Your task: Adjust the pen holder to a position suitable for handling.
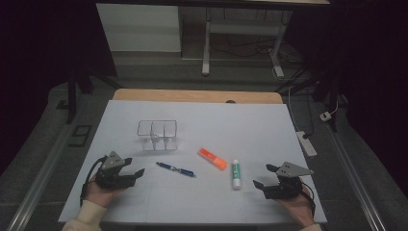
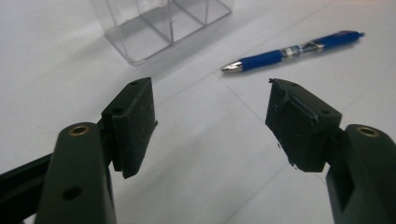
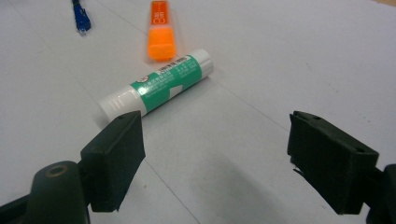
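Observation:
A clear plastic organizer (image 1: 157, 134) with three compartments stands on the white table sheet (image 1: 202, 120). In front of it lie a blue pen (image 1: 175, 169), an orange highlighter (image 1: 212, 158) and a green-and-white glue stick (image 1: 235, 173). My left gripper (image 1: 134, 168) rests open at the near left, empty, with the blue pen (image 2: 292, 51) and the organizer (image 2: 159, 25) ahead of its jaws. My right gripper (image 1: 264, 176) rests open at the near right, empty. The glue stick (image 3: 159, 81) lies just beyond its left jaw, the highlighter (image 3: 161, 30) behind that.
A strip of wooden tabletop (image 1: 197, 95) shows beyond the sheet's far edge. Desk legs (image 1: 207, 43) and cables stand on the floor behind. A power strip (image 1: 306, 143) lies on the floor off the table's right side.

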`<state>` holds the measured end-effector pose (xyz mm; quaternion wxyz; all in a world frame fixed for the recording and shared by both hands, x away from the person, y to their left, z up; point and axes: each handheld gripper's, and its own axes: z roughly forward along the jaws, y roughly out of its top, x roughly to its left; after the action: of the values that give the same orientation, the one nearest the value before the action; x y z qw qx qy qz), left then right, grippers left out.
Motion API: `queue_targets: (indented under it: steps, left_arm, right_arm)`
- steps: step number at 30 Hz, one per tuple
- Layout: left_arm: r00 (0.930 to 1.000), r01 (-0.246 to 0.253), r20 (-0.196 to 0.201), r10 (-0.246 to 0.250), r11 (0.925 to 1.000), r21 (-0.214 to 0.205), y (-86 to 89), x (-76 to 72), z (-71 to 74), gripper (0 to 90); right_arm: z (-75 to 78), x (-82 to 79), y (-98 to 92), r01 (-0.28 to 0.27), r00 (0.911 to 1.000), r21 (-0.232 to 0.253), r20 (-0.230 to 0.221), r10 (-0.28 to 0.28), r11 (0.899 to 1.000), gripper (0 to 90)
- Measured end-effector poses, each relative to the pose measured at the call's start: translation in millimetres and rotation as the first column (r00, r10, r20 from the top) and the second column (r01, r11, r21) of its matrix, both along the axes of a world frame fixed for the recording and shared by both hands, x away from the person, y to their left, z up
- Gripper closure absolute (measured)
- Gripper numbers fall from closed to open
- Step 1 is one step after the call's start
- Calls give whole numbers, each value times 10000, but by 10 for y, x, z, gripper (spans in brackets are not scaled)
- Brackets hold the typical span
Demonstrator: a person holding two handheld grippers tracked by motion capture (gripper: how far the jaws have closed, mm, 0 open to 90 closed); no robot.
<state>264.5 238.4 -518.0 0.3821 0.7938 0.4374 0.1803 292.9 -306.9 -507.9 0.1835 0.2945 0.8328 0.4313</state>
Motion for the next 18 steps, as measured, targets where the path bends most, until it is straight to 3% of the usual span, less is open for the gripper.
queue_targets:
  steps: [13, 18]
  left_arm:
    - [9980, -624, -30, 624, 9980, -102, 95, 328, 10, 373]
    - [9959, -893, -160, 893, 9960, -10, 172, 431, -35, 458]
  right_arm:
    - [-17, 14, 15, -8, 10000, -57, -98, 7, 10000, 185]
    - [-24, 17, 24, 0, 9999, -66, -115, -1, 10000, 186]
